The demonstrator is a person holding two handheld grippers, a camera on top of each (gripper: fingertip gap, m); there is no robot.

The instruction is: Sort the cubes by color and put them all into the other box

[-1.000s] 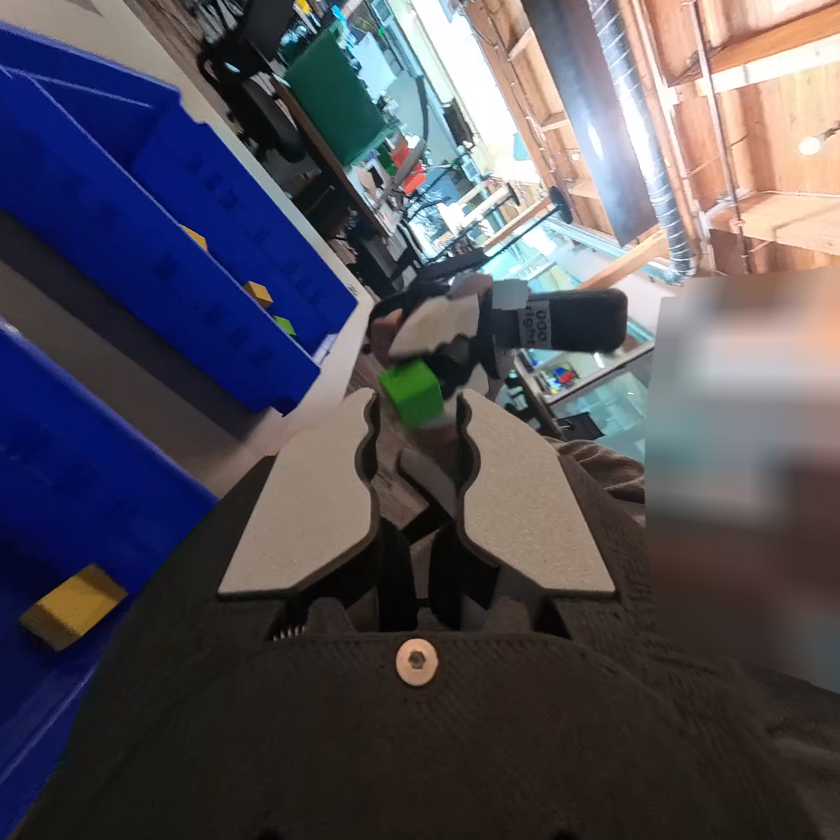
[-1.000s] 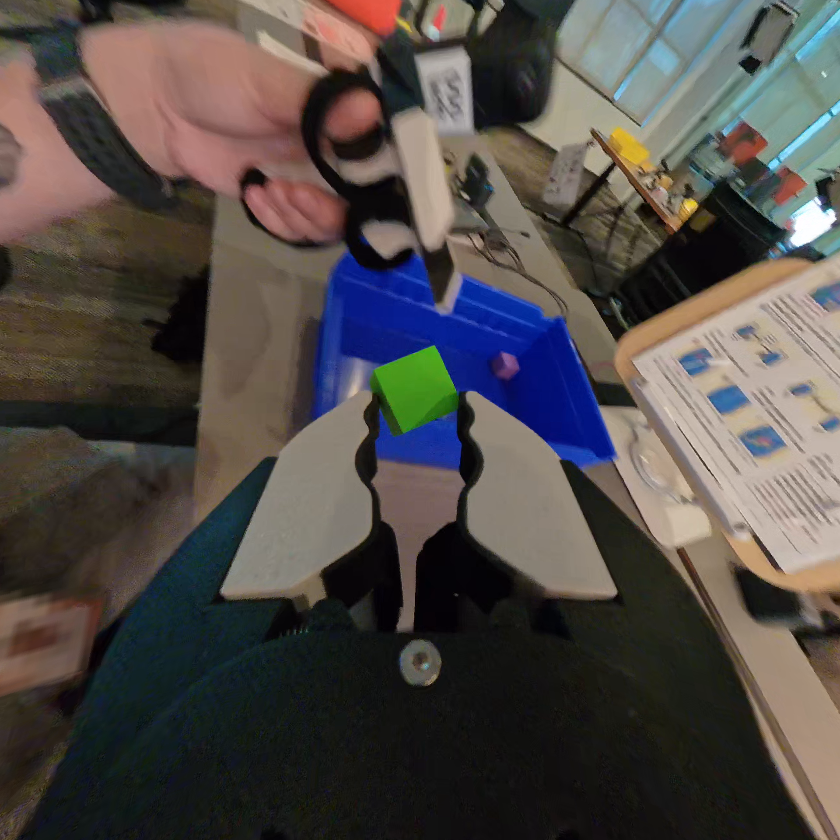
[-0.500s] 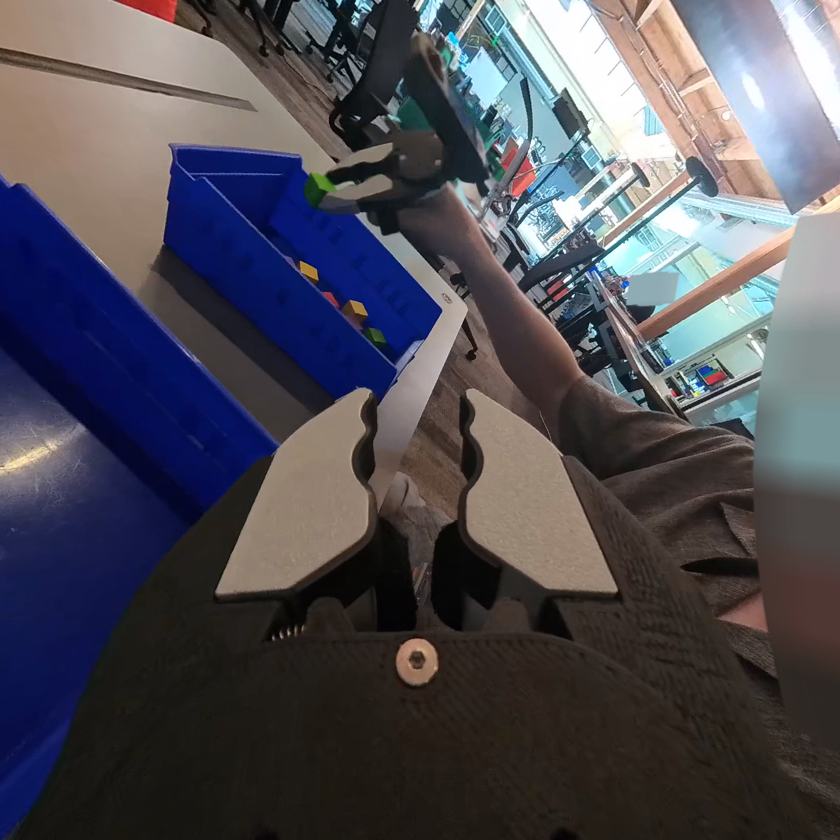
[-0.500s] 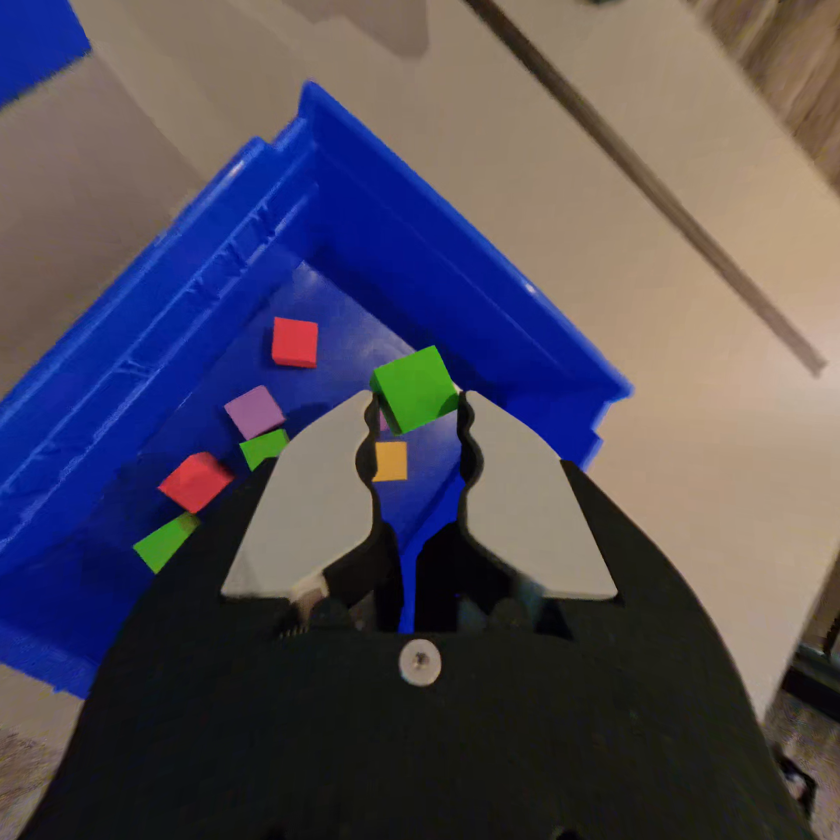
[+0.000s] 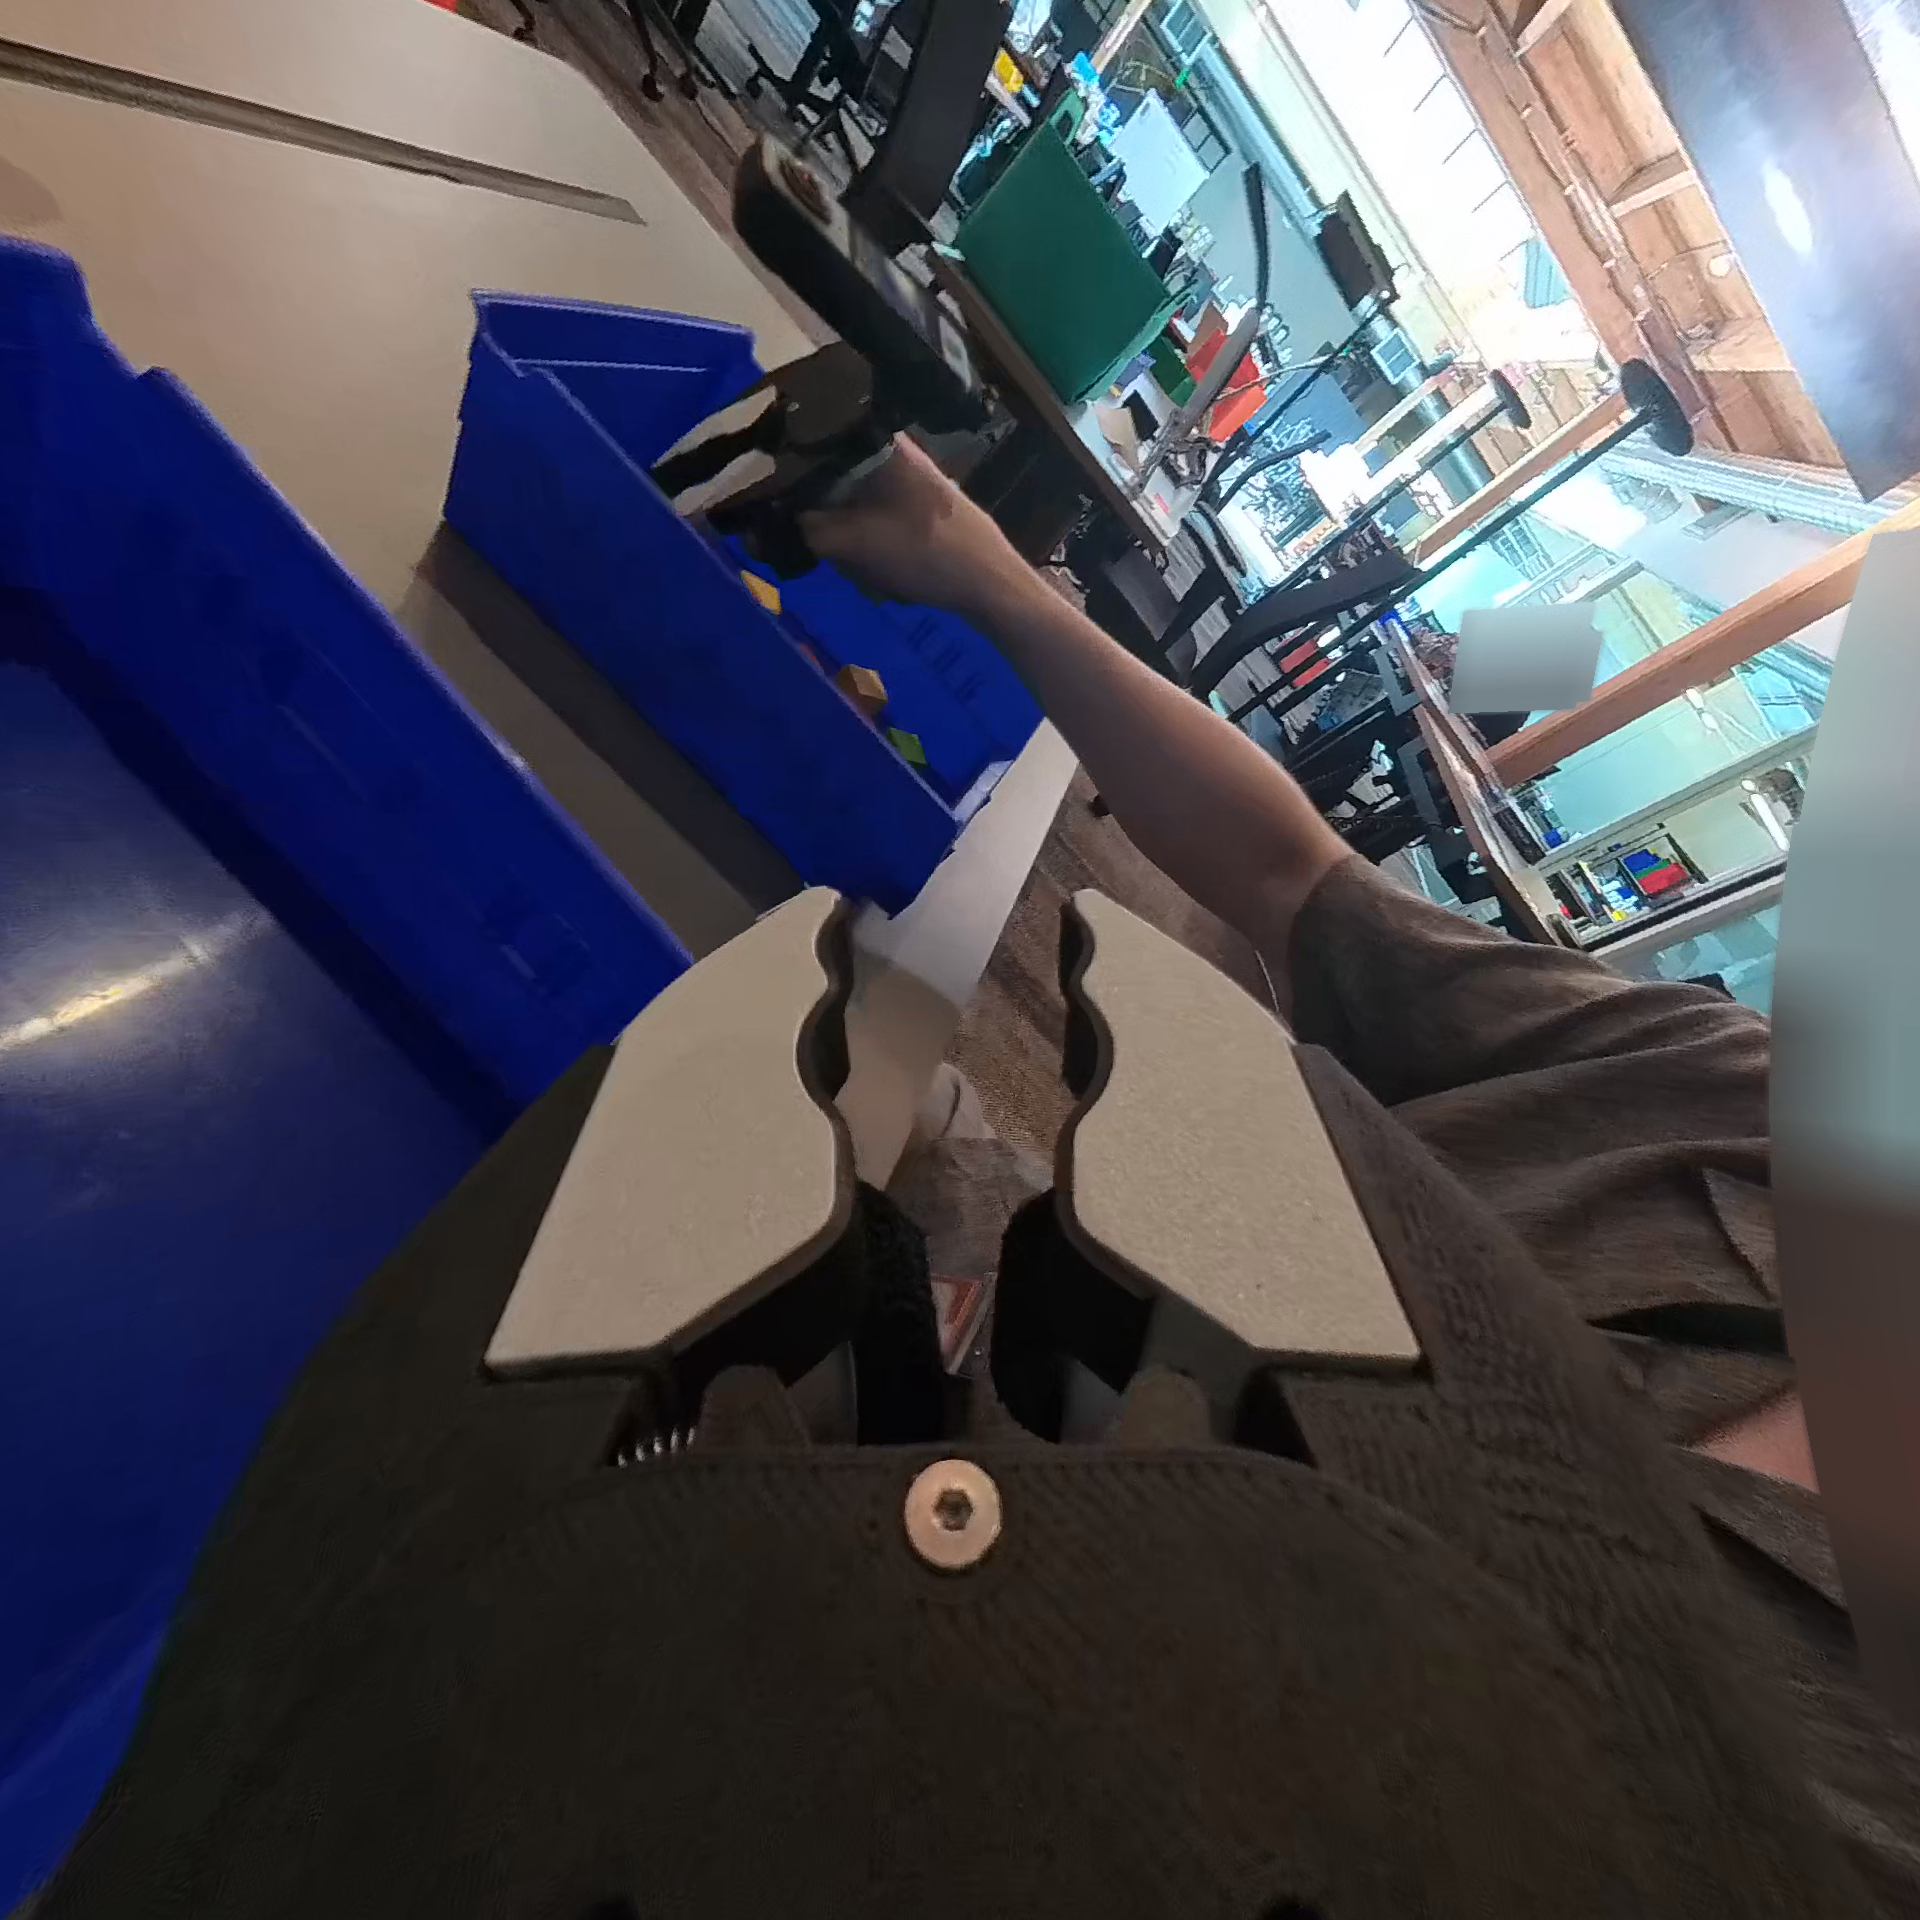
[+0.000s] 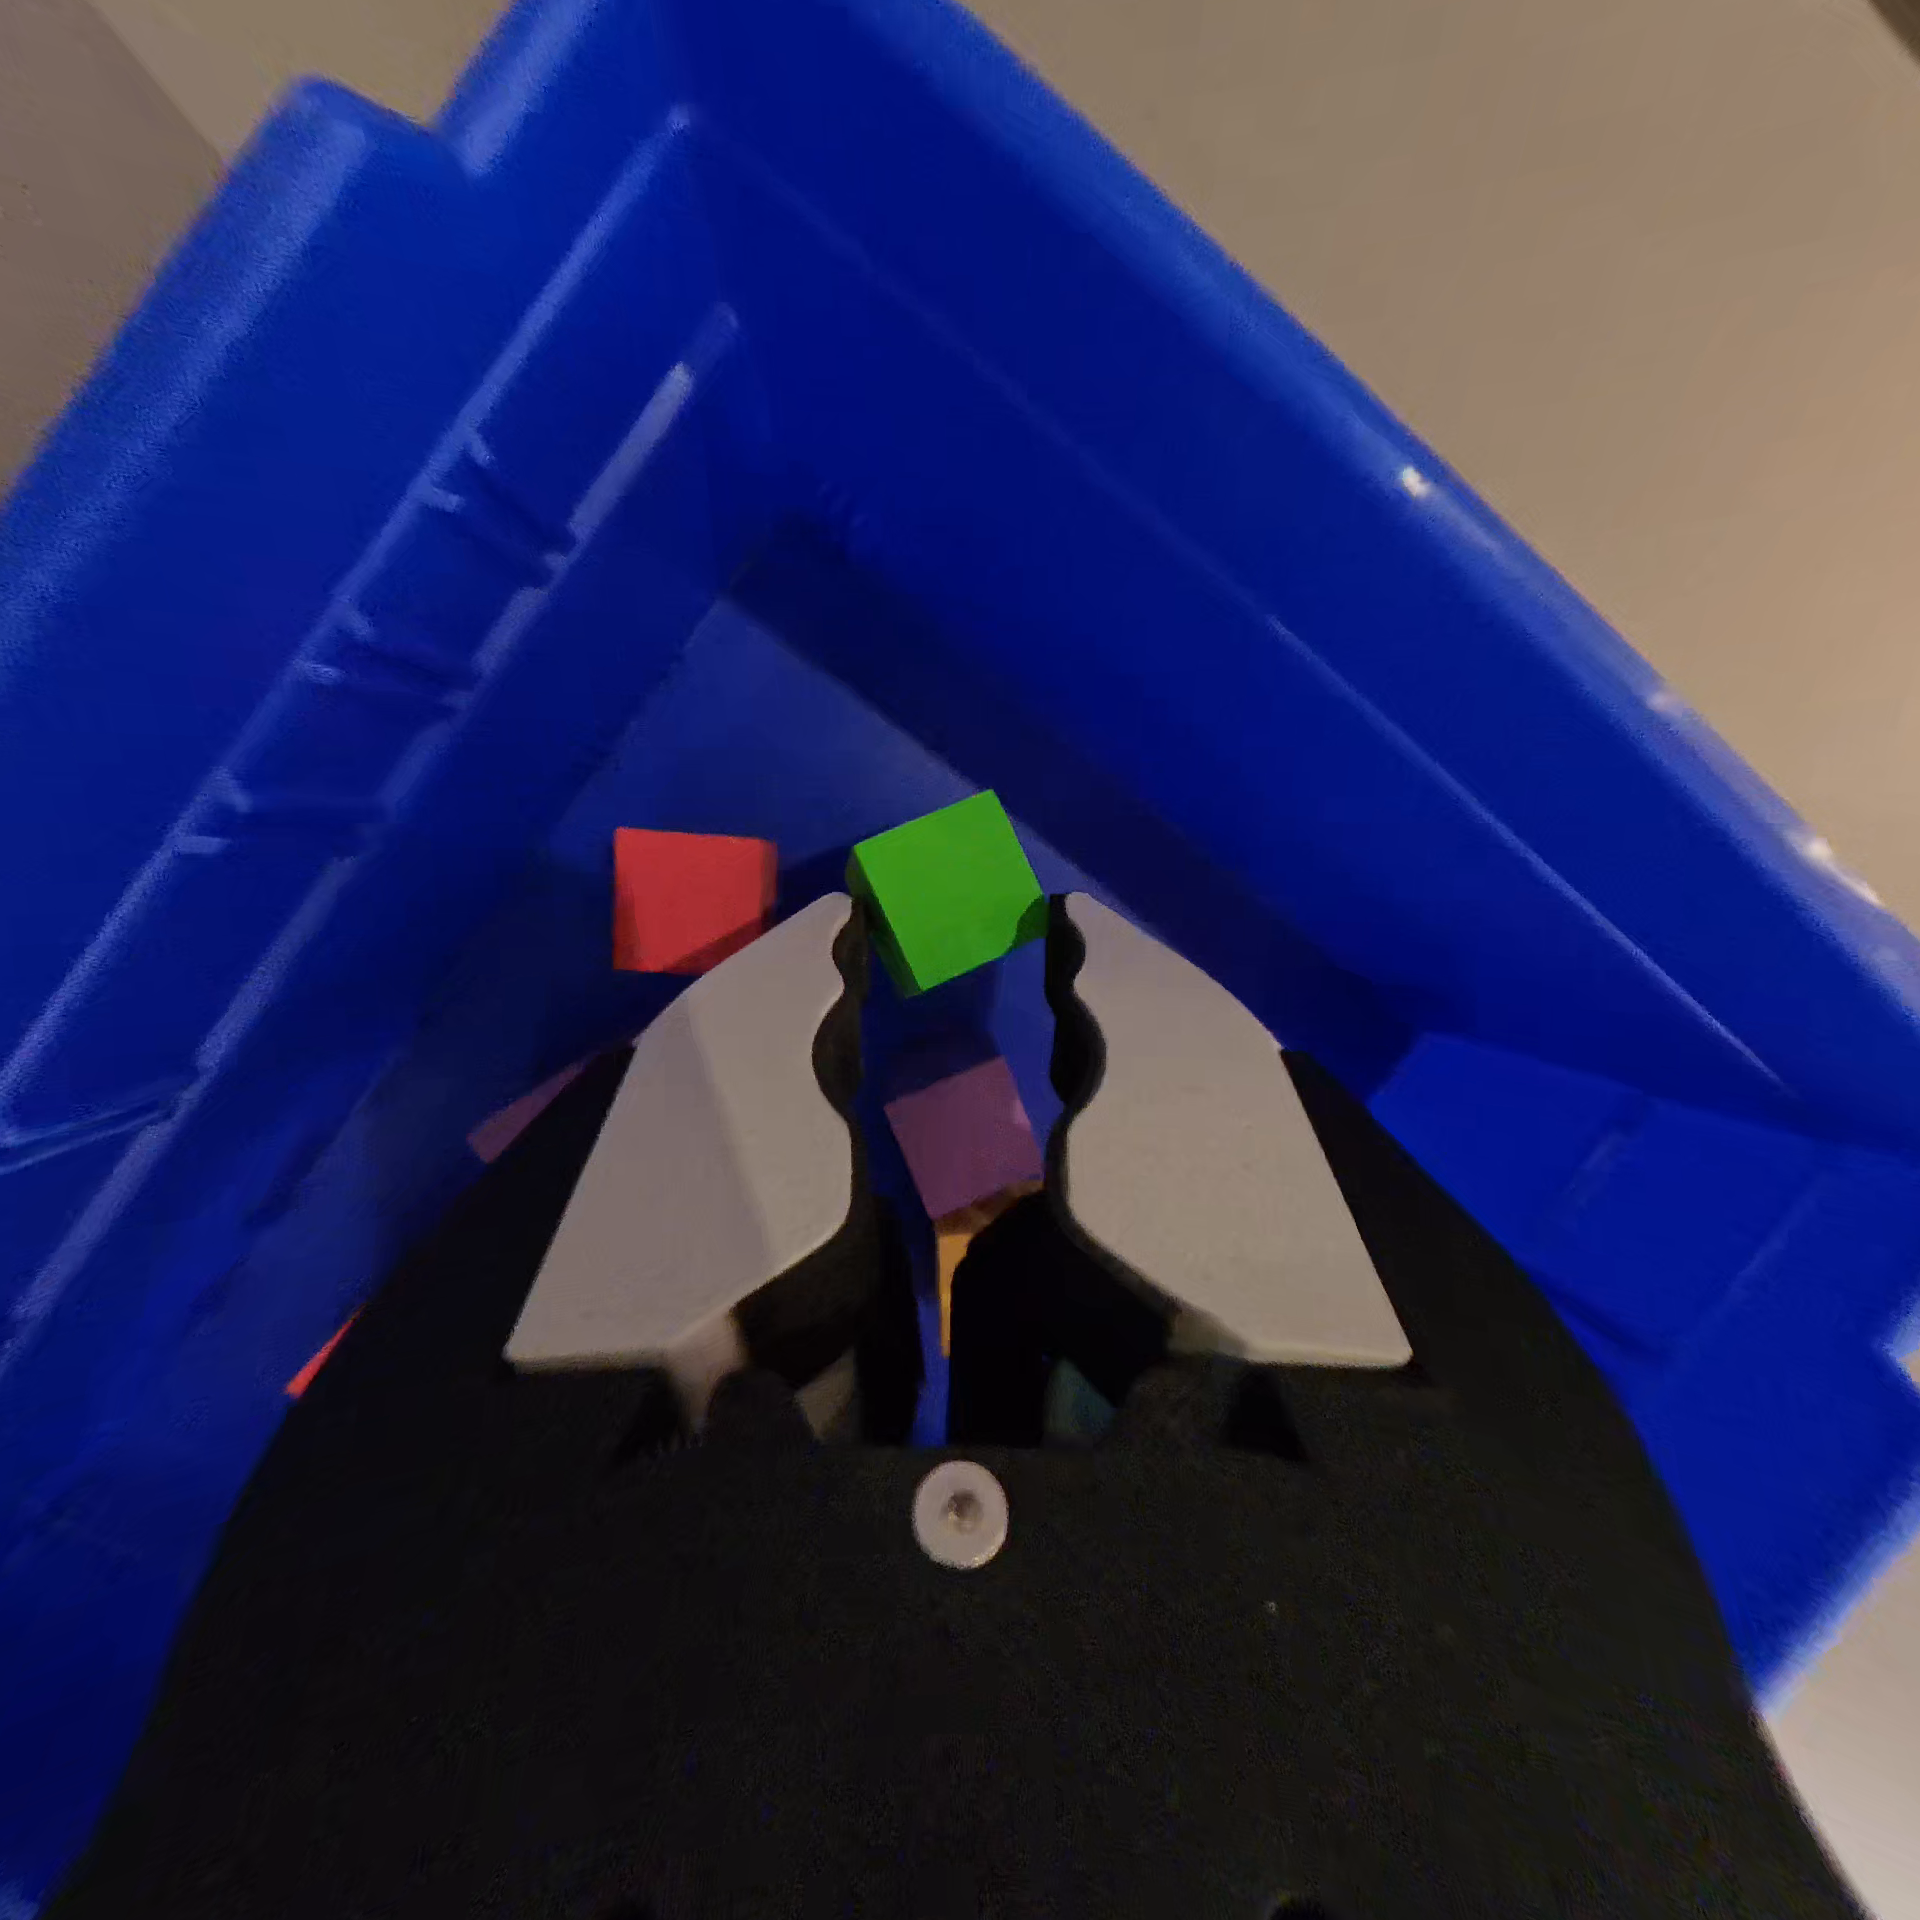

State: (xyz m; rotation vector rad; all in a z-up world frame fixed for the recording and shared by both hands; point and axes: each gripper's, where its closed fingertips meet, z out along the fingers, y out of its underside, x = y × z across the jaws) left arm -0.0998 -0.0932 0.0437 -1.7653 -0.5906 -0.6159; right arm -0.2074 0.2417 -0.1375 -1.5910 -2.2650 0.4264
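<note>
Right claw [image 6: 951,904]: pinches a green cube [image 6: 945,894] at its very tips, inside the far blue bin [image 6: 1247,540], low among the bin's walls.
Green cube: sits cornerwise in the grip, one edge tipped toward the camera; as a cube it has no long axis to tell.
Left claw [image 5: 951,925]: spread, with nothing between its tips, hanging off the near edge of the bench [image 5: 312,239].
Only the right wrist view shows: the cube itself and the far bin's floor, with a red cube [image 6: 686,899] left of the green one and a purple cube [image 6: 961,1132] beneath the claw; something orange shows below that.
Only the left wrist view shows: the right claw [image 5: 717,468] from outside, dipped over the far bin's rim [image 5: 644,561], a person's forearm [image 5: 1122,727] behind it, and a near blue bin [image 5: 312,748] beside the far one.
In the way: the far bin's corner walls close round the right claw on both sides.
</note>
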